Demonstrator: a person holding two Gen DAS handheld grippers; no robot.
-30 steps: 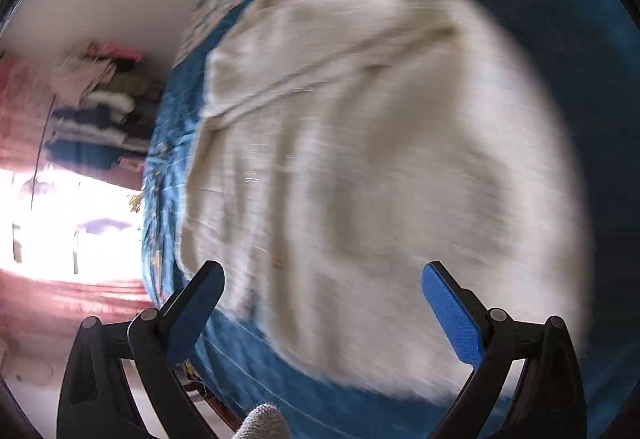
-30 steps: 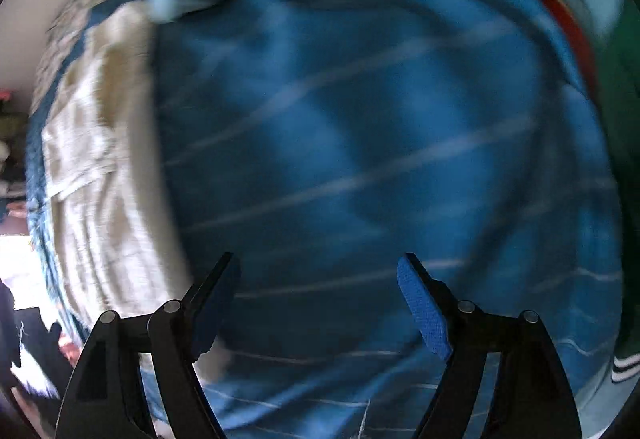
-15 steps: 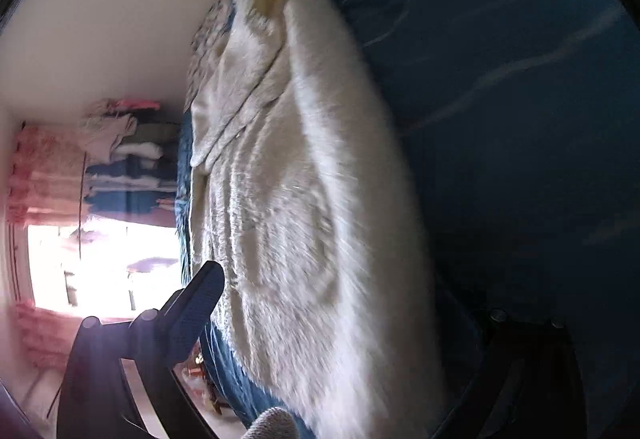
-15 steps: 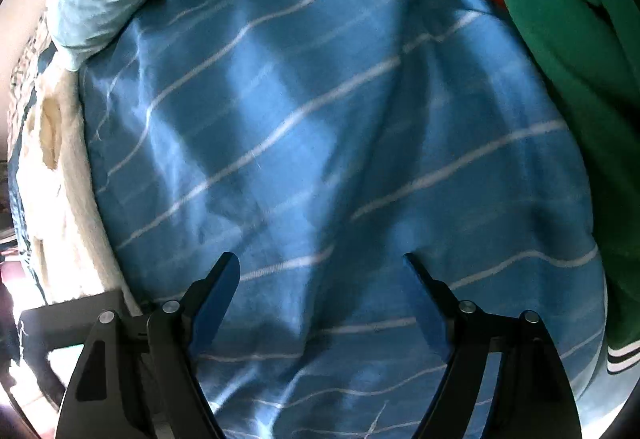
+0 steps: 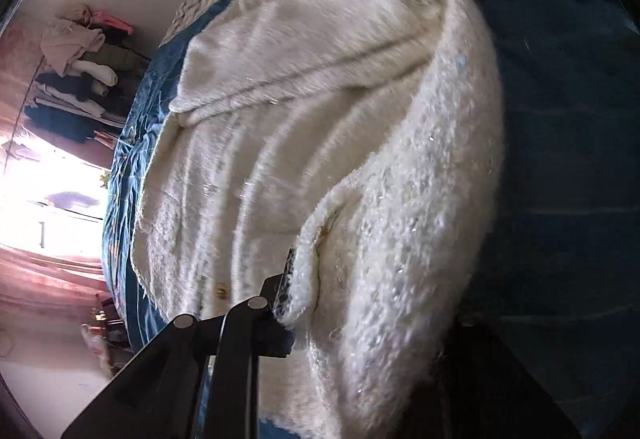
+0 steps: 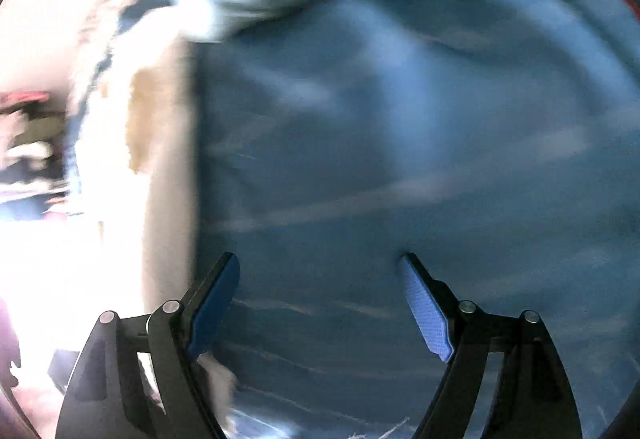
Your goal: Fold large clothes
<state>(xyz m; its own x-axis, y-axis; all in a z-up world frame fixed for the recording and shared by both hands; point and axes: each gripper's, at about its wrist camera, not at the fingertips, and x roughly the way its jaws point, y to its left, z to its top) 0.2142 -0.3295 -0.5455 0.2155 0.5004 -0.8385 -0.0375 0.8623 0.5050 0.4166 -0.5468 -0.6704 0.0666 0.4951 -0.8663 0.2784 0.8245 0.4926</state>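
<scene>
Both grippers work over the blue bedspread [image 6: 400, 159]: left gripper [image 5: 304, 279], wide open a second ago, is closing on the cream sweater's [image 5: 320, 99] hem, apparently starting a fold; right gripper [image 6: 320, 303] gapes empty.

Fluffy white garment [image 5: 400, 239] hides the left gripper's [image 5: 304, 279] right finger; right-wrist view is blurred.

Both wrist views look steeply down, close (sharing the blue bedspread [image 6: 400, 159]).

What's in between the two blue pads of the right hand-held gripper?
Nothing is held. In the right wrist view, the right hand-held gripper stands open, and only the blue striped bedcover shows behind the gap.
</scene>
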